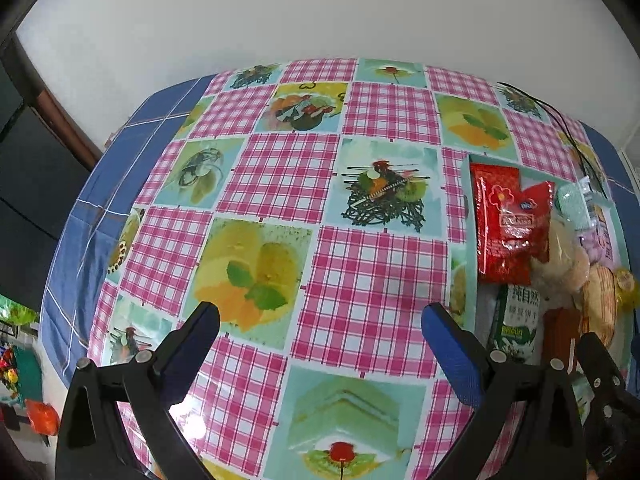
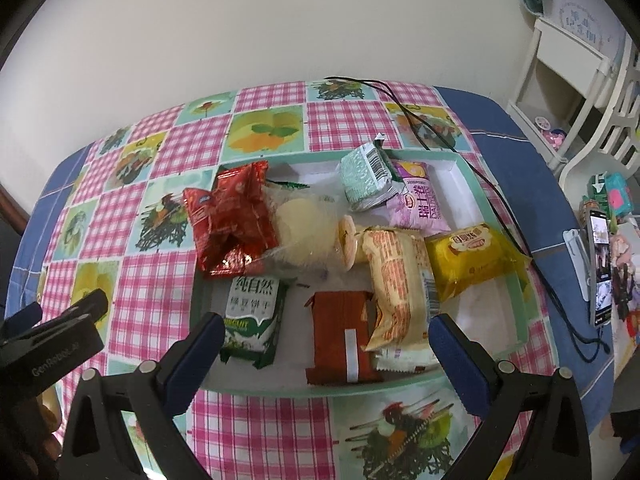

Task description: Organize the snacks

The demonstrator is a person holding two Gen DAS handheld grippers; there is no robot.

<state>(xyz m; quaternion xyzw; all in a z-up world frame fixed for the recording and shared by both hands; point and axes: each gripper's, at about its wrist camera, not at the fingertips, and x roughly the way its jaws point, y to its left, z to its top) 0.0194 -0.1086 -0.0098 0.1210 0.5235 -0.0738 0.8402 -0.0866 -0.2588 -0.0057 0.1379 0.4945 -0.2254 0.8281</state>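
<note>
A shallow white tray with a mint-green rim [image 2: 502, 216] [image 1: 467, 208] lies on the table and holds several snack packets. Among them are a red foil packet [image 2: 230, 224] [image 1: 506, 224], a green and white biscuit packet [image 2: 252, 316] [image 1: 516, 322], a brown packet [image 2: 340, 344], an orange-printed packet [image 2: 396, 292], a yellow packet [image 2: 470, 260], a purple packet [image 2: 420, 202] and a clear bag of pale cakes [image 2: 304, 236]. My right gripper [image 2: 326, 342] stands open just above the tray's near edge, empty. My left gripper [image 1: 320, 328] is open over bare tablecloth, left of the tray.
The table wears a pink-check and fruit-print oilcloth [image 1: 280, 176] over a blue cloth [image 2: 500, 128]. A black cable [image 2: 420, 128] runs past the tray's far right side. A phone on a stand [image 2: 600, 272] and a white shelf [image 2: 572, 68] are at the right.
</note>
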